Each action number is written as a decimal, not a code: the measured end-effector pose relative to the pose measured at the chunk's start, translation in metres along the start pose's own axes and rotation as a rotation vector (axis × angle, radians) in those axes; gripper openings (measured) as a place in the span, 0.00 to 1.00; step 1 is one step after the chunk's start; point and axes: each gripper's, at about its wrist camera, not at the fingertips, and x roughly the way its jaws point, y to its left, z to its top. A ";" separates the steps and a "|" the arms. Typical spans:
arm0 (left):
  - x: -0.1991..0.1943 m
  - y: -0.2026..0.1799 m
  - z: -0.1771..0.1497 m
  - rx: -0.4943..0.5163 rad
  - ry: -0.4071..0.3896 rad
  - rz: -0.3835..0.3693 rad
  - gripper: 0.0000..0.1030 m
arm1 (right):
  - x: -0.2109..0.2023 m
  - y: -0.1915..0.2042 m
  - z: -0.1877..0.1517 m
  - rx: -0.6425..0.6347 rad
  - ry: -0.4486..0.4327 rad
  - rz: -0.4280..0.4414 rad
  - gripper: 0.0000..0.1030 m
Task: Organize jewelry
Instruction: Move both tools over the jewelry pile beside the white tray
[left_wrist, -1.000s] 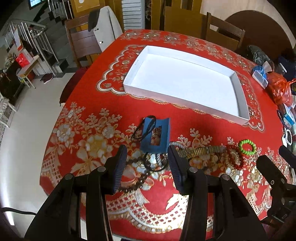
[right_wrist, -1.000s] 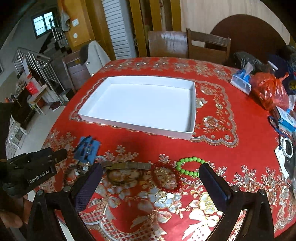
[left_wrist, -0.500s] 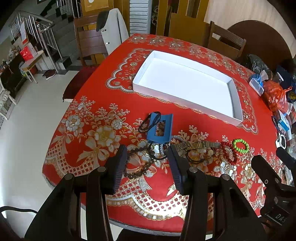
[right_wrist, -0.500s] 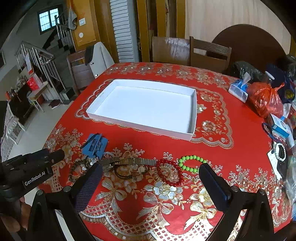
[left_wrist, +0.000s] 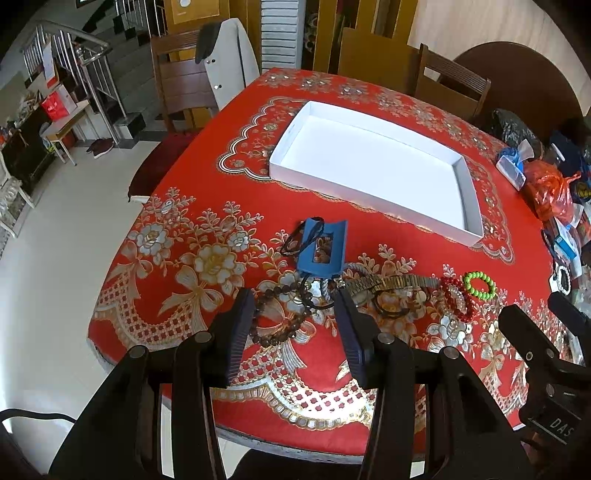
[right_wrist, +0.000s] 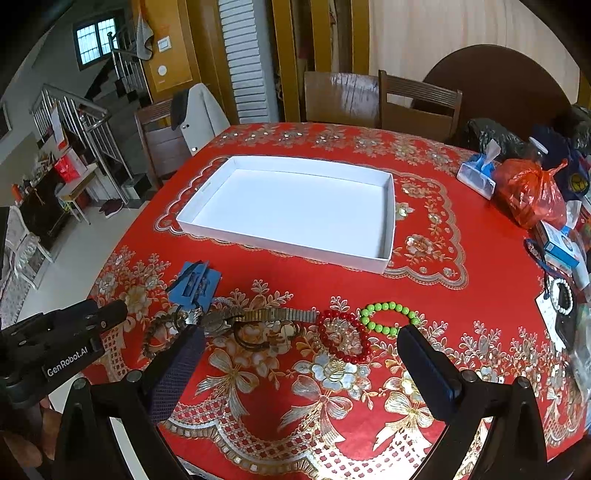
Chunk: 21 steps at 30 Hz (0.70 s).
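A row of jewelry lies on the red floral tablecloth near the table's front edge: a brown bead bracelet (left_wrist: 275, 325), a blue card (left_wrist: 323, 253) with a black cord, a gold watch band (left_wrist: 391, 284), a red bead bracelet (left_wrist: 456, 299) and a green bead bracelet (left_wrist: 479, 285). Behind them sits an empty white tray (left_wrist: 284, 166). My left gripper (left_wrist: 293, 301) hovers open above the brown beads, holding nothing. In the right wrist view my right gripper (right_wrist: 301, 341) hangs wide open above the red bracelet (right_wrist: 345, 338) and green bracelet (right_wrist: 388, 315), also holding nothing.
At the table's right edge lie an orange plastic bag (right_wrist: 532, 192), a tissue pack (right_wrist: 478, 175), small boxes and a white bead bracelet (right_wrist: 561, 291). Wooden chairs (right_wrist: 419, 105) stand behind the table, one (left_wrist: 184, 85) with a coat at the left. A staircase is far left.
Both grippers have drawn back and up from the table, so the jewelry and tray look smaller and the table's front edge shows. Neither gripper's opening changed.
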 end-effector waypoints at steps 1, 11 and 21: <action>0.000 0.000 0.000 0.002 0.000 0.001 0.44 | 0.000 0.000 -0.001 0.002 0.001 0.001 1.00; 0.001 -0.003 -0.001 0.005 0.006 0.003 0.44 | 0.002 -0.003 0.001 0.009 0.009 0.002 1.00; 0.004 -0.002 0.000 0.000 0.011 0.006 0.44 | 0.006 -0.003 0.002 0.010 0.018 0.006 1.00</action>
